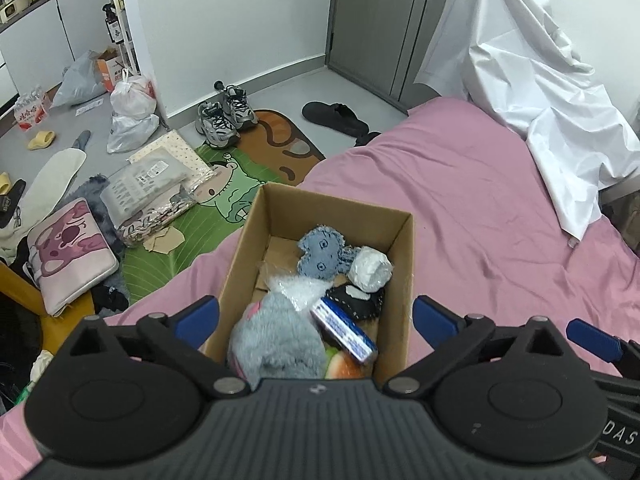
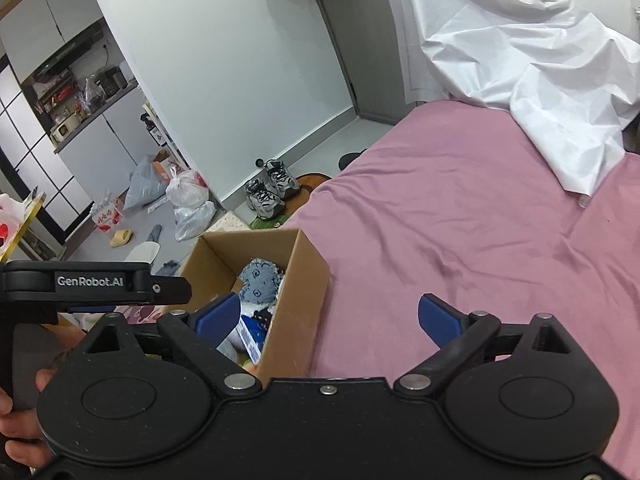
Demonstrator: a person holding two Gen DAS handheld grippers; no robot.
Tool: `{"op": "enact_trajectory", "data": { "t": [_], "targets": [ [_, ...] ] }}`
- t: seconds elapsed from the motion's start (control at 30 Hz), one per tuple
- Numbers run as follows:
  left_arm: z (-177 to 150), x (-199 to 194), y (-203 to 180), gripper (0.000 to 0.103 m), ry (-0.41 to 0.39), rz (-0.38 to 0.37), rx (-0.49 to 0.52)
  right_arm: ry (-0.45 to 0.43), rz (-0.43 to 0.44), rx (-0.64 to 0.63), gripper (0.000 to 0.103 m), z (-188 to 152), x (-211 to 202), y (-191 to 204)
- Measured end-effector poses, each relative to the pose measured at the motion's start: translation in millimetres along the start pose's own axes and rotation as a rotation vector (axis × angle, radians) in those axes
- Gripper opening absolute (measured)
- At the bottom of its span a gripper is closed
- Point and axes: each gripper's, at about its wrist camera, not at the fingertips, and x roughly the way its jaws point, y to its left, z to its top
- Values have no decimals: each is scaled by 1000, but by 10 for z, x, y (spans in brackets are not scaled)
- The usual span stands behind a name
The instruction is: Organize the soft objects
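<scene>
While my left gripper and right gripper both stand wide with nothing between the fingers, the cardboard box sits low in the frame's centre on the pink bed, holding a grey plush and, further in, a blue plush.

My left wrist camera is looking steeply down along its fingers, hovering close above the open cardboard box on the pink bedsheet, facing the littered floor beyond. My right wrist camera is sitting further right, tilting less steeply, seeing the box from its side. Both are sharing the box, the sheet, the sneakers and the white cloth.
</scene>
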Motion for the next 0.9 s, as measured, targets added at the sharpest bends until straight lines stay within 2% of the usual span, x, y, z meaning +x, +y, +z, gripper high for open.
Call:
{"op": "enact_trajectory", "data": {
  "t": [0.23,0.6,0.9],
  "targets": [
    [-152,-202,-41,102,-6,-29,16,-25,-10,49,103,-96,-254,-83],
    [-268,-586,-77,103,-50,-96,41,-60,-23,58,103,-94,-628,-32],
    [-371,-841,19,103,-89,-131,55,-76,-53,97,103,-260,-944,43]
  ]
}}
